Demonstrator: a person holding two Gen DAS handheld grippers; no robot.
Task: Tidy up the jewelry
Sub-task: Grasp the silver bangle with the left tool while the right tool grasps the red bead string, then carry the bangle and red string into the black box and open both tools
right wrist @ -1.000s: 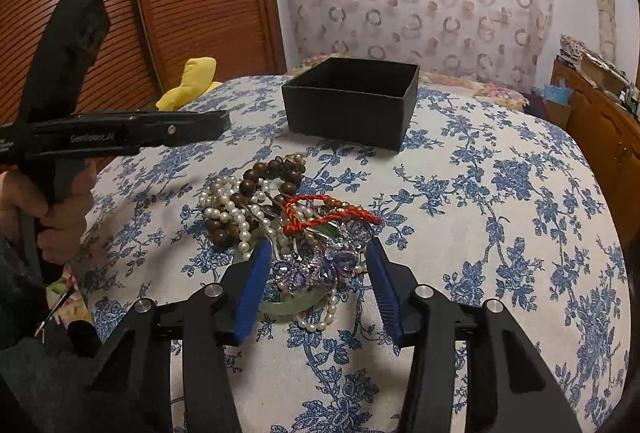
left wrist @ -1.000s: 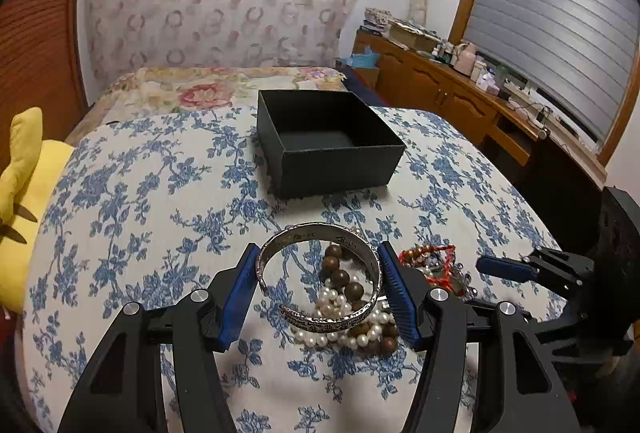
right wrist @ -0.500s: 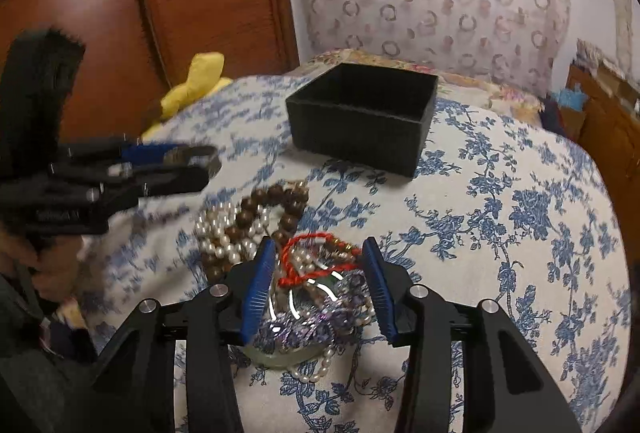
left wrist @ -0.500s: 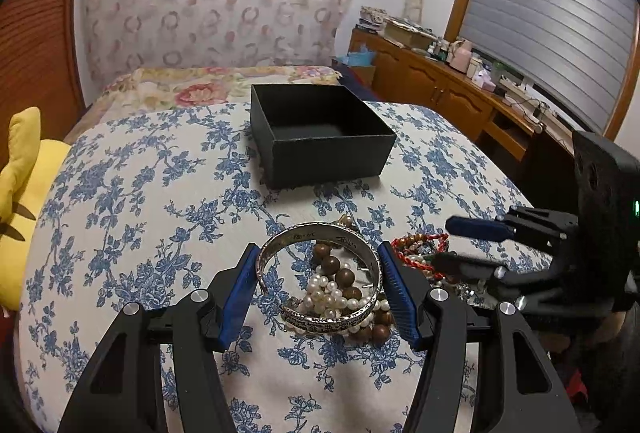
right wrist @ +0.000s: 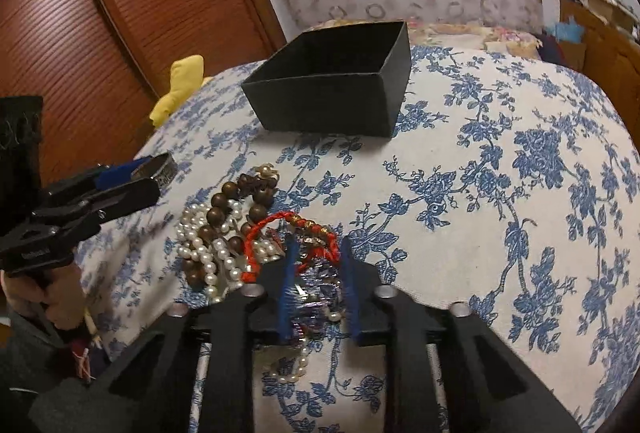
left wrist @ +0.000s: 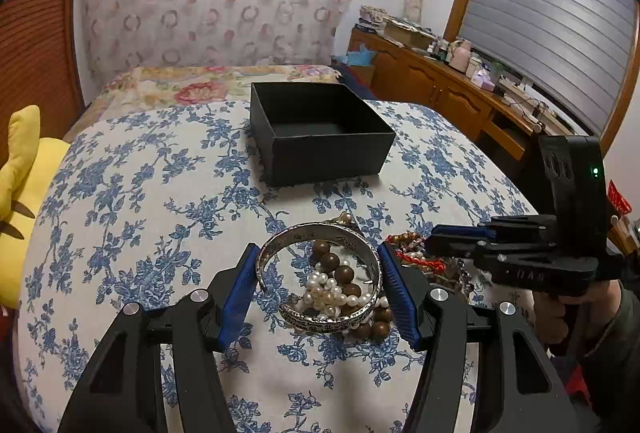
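Note:
My left gripper [left wrist: 318,289] is shut on a silver bangle [left wrist: 320,317] and holds it above a pile of pearls [left wrist: 328,293] and brown wooden beads [left wrist: 340,271]. My right gripper [right wrist: 316,287] has closed on a purple crystal piece [right wrist: 316,293] tangled with a red cord bracelet [right wrist: 264,233], low over the pile. The pearl strand [right wrist: 200,241] and wooden beads [right wrist: 224,193] lie left of it. An open, empty black box [left wrist: 320,137] stands farther back on the floral cloth; it also shows in the right wrist view [right wrist: 336,89].
The blue-flowered cloth [left wrist: 120,193] covers a rounded table. A yellow plush toy [left wrist: 20,173] sits at its left edge. A wooden sideboard [left wrist: 460,93] with clutter runs along the right under a shuttered window. A wooden sliding door [right wrist: 120,13] is at the left.
My right gripper has dropped onto the pile and narrowed its jaws around the purple piece and red bracelet. My left gripper has lifted slightly, still holding the bangle.

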